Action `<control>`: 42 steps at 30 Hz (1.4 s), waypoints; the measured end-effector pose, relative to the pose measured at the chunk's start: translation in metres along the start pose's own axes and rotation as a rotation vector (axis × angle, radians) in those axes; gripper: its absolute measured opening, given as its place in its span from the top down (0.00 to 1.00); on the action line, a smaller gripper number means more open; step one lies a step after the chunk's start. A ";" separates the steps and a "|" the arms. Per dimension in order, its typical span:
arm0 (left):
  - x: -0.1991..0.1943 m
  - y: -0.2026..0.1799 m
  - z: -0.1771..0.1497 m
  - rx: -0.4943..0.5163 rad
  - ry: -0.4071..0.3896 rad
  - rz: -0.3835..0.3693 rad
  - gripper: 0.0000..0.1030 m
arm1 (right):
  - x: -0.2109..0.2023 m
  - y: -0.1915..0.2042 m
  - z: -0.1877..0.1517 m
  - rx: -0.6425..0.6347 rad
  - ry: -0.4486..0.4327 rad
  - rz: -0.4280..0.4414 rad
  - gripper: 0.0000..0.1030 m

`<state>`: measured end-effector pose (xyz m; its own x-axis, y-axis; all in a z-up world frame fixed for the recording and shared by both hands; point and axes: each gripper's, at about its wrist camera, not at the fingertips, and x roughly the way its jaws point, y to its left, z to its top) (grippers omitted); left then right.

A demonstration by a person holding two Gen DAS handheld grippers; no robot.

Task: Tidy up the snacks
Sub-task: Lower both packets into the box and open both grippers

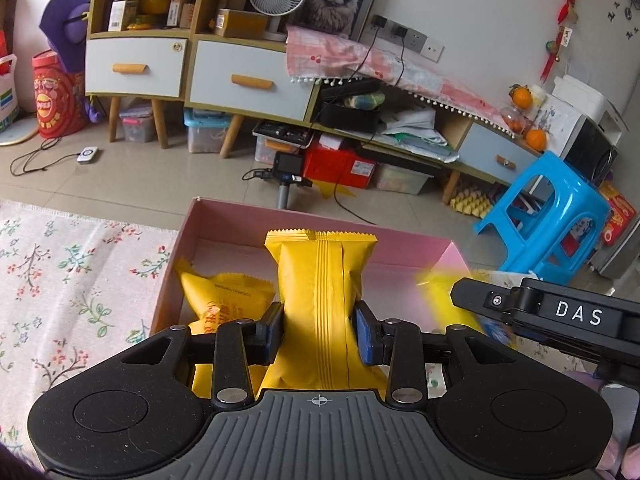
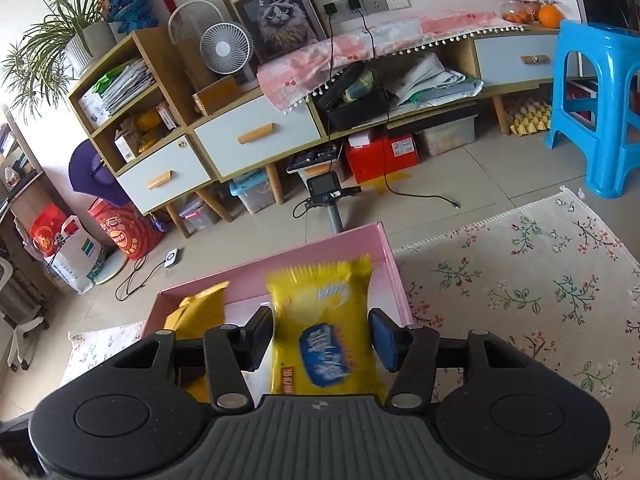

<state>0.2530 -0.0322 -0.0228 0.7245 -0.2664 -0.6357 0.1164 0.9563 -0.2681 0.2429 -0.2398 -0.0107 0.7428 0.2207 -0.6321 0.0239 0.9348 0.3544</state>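
Observation:
My left gripper (image 1: 318,330) is shut on an upright orange-yellow snack packet (image 1: 320,280), its back seam toward the camera, held over the near part of an open pink box (image 1: 224,216). Another orange packet (image 1: 228,300) lies inside the box at the left. My right gripper (image 2: 320,338) is shut on a yellow packet with a blue label (image 2: 324,320), which looks blurred, above the right side of the pink box (image 2: 386,248). An orange packet (image 2: 200,312) shows to its left. In the left wrist view the right gripper (image 1: 560,316) comes in from the right with its blurred yellow packet (image 1: 444,296).
The box sits on a floral cloth (image 1: 60,272) (image 2: 520,288). Beyond it a small camera on a stand (image 1: 286,168) and cables lie on the tiled floor. A blue stool (image 1: 548,220) stands at the right and a low cabinet with drawers (image 1: 248,80) lines the wall.

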 end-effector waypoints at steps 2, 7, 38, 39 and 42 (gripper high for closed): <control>0.002 -0.003 0.000 0.013 -0.007 0.000 0.67 | -0.001 0.001 0.001 0.003 -0.009 0.003 0.59; 0.001 -0.009 0.002 0.055 -0.030 0.004 0.64 | -0.004 -0.001 0.004 0.019 -0.019 0.004 0.43; -0.103 0.003 -0.017 0.086 -0.018 0.001 0.09 | -0.079 0.033 -0.010 -0.074 0.010 -0.047 0.16; -0.107 0.004 -0.019 0.084 -0.012 0.003 0.09 | -0.082 0.035 -0.011 -0.079 0.012 -0.049 0.15; -0.117 0.009 -0.024 0.076 0.004 0.009 0.09 | -0.092 0.041 -0.017 -0.094 0.017 -0.050 0.15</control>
<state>0.1530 0.0051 0.0320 0.7231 -0.2583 -0.6406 0.1617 0.9650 -0.2066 0.1646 -0.2174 0.0498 0.7306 0.1774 -0.6593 -0.0029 0.9665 0.2568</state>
